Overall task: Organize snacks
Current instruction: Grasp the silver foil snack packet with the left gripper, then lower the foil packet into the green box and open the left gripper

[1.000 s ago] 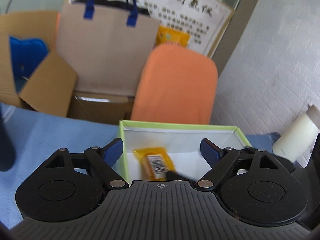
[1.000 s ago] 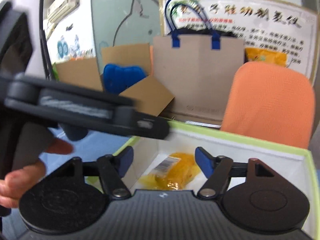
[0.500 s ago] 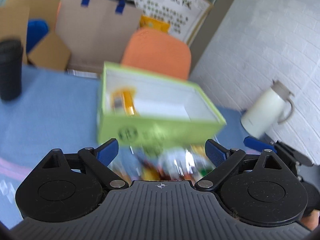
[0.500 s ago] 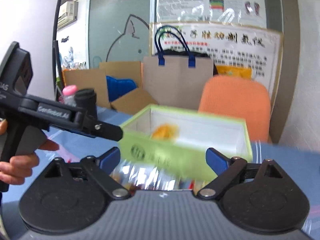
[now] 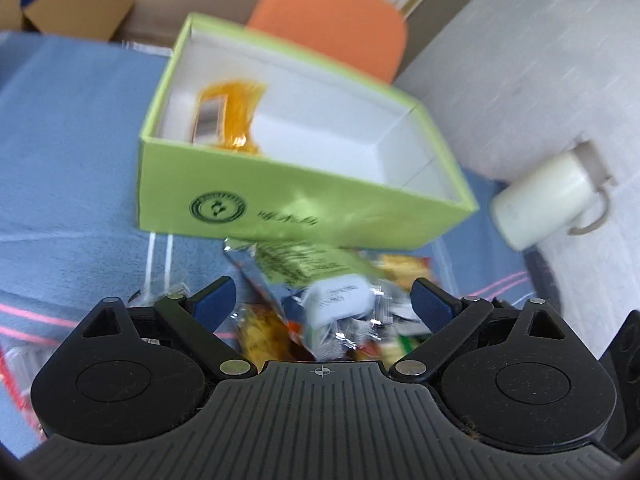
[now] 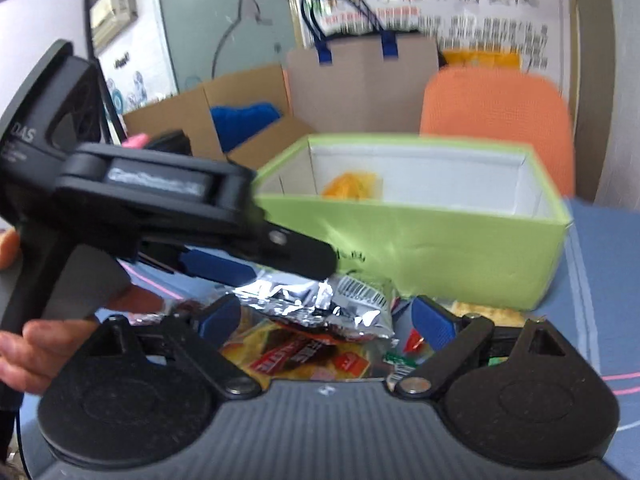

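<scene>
Snacks (image 5: 320, 300) in one heap beneath my two spread, empty grippers (image 5: 322, 300) (image 6: 326, 320); one yellow packet (image 5: 228, 120) inside one green box (image 5: 280, 204), which looked nearer a second ago.

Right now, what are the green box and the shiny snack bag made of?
The green box looks like matte cardboard: stiff flat walls, a folded corner seam, white inside. The shiny snack bag looks like crinkly metallic foil or foil-coated plastic: silver, creased, glinting.

An orange chair (image 6: 496, 116) stands at upper right, cardboard boxes (image 6: 240, 116) at centre left (a poster (image 6: 460, 4) above), white wall (image 5: 520, 60) right.
</scene>
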Demonstrator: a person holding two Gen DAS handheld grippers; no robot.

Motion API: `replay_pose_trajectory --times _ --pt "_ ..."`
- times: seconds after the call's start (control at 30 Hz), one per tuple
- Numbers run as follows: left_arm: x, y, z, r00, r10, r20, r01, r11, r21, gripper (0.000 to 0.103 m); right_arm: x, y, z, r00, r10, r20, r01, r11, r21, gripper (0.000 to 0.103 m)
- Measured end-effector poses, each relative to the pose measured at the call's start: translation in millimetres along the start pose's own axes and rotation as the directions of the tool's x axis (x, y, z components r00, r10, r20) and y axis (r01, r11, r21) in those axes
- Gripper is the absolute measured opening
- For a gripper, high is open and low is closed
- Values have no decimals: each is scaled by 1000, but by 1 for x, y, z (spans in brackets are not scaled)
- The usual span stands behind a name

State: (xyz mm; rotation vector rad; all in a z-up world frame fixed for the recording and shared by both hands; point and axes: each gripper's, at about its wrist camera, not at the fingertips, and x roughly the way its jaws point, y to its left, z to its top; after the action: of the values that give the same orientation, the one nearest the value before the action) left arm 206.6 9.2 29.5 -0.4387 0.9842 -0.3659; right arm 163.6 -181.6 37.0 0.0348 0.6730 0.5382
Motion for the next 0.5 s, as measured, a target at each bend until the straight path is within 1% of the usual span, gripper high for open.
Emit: replay_pose_trajectory --times 0.03,0.07,0.1,0.13,0.17,0.2,0.33,0.4,0.43,0.5 --pt "9 2 1 1000 1 -21 -1 1000 -8 78 8 -2 0 1000 11 -21 -11 1000 10 93" --pt "15 6 1 999 -22 -31 21 1000 -23 72 15 -4 -1 999 29 -43 -28 999 27 92" --pt "17 9 -1 999 -45 -26 44 999 -26 65 21 -6 -3 997 44 -56 -41 998 45 86" --pt "18 11 -3 998 -59 -25 59 998 -21 56 23 -7 -4 996 60 -60 -57 997 56 73" --pt "16 12 -6 998 -66 -15 65 998 -23 50 24 -8 -6 996 74 -57 -71 995 64 70" --pt "12 13 -9 997 -77 -9 77 997 -30 48 21 -6 -7 997 60 -51 -57 997 55 61" --pt "-23 11 -34 991 -128 43 129 991 -22 46 -10 17 -20 998 66 16 -65 996 -56 60" --pt "-46 8 -46 986 -149 76 150 989 -12 46 -32 30 -25 994 93 54 -87 991 -99 60" --pt "-55 5 -48 983 -152 99 153 988 -4 46 -41 36 -26 992 102 71 -93 989 -114 60" --pt "-69 -6 -40 979 -139 147 136 990 27 47 -51 42 -18 988 105 111 -89 986 -141 60"
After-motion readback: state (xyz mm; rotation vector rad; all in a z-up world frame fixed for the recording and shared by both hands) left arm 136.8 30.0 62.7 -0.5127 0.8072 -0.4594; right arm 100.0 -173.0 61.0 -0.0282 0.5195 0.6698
